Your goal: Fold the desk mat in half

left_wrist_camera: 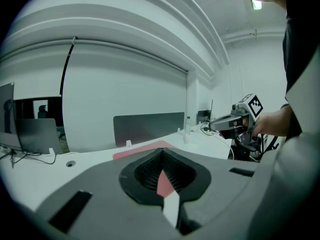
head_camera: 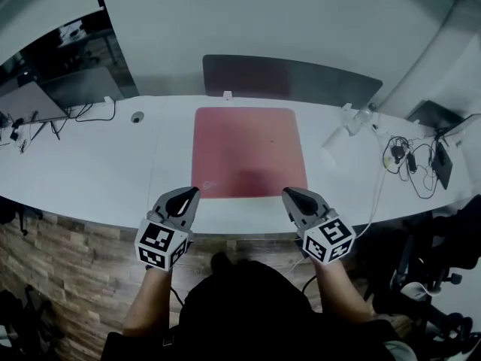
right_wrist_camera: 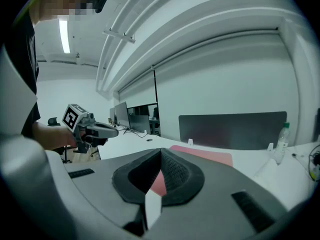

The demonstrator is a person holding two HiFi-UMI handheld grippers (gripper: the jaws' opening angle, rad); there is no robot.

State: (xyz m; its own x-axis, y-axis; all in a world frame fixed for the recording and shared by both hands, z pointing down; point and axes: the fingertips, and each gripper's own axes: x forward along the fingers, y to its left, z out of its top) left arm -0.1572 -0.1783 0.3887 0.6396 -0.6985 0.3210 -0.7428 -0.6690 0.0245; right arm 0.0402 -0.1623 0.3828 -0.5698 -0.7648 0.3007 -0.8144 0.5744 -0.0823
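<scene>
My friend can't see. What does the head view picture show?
A flat red rectangular desk mat lies unfolded on a long white table. The left hand-held gripper and right hand-held gripper, both shut and empty, point at its near edge.

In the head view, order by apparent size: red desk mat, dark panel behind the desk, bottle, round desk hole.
1. red desk mat and dark panel: similar; the panel is wider but farther, so unsure
2. bottle
3. round desk hole

Open desk [head_camera: 98, 171] around the red mat [head_camera: 248, 153]; bottle [head_camera: 361, 118] and cables [head_camera: 408, 158] at right
</scene>
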